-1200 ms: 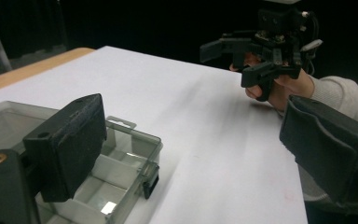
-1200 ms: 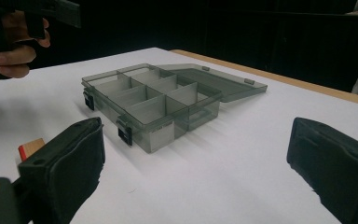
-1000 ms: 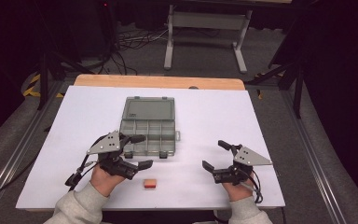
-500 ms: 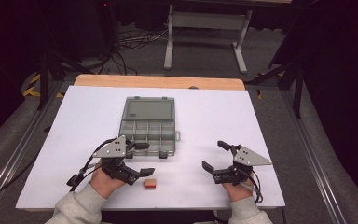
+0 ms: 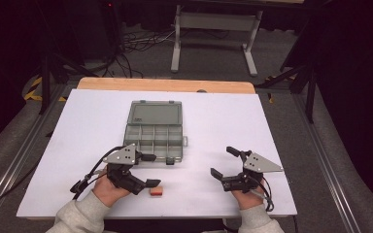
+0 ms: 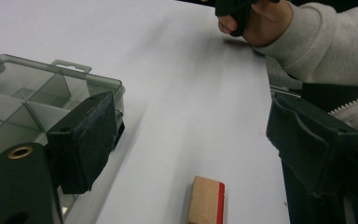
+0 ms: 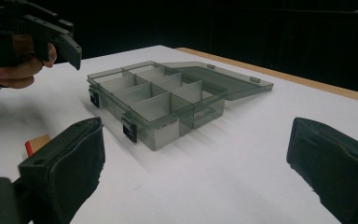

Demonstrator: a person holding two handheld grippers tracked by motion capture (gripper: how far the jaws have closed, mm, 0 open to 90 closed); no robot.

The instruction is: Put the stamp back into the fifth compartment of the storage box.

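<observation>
two claws over the white bench [image 5: 272, 126], nothing held in either. left claw [image 5: 148, 170] sits low near the front edge, jaws set wide, and they've just been closing a bit with nothing between them yet. the small block [image 5: 156, 191], tan wood or cork by the look with one red face, lies flat on the bench just ahead of that claw; in the left gripper view the block [image 6: 206, 201] lies low between the two pads [image 6: 86, 140], apart from both. right claw [image 5: 222, 161] hangs over the right side of the bench, jaws wide apart, empty, well away from the block. clear grey compartment box [image 5: 154, 135] sits mid-bench, lid thrown back flat, cells look empty from the right gripper view [image 7: 168, 100]. my read on the block: light, stiff, matte faces so grip should be decent, not fragile. being that light it will likely skate on the smooth bench if one pad hits first, so centre the jaws and close evenly. take it across the two long side faces, pads square to them, low enough to get full contact but not scraping the bench. the box front wall sits near the left pad, mind the clearance.
</observation>
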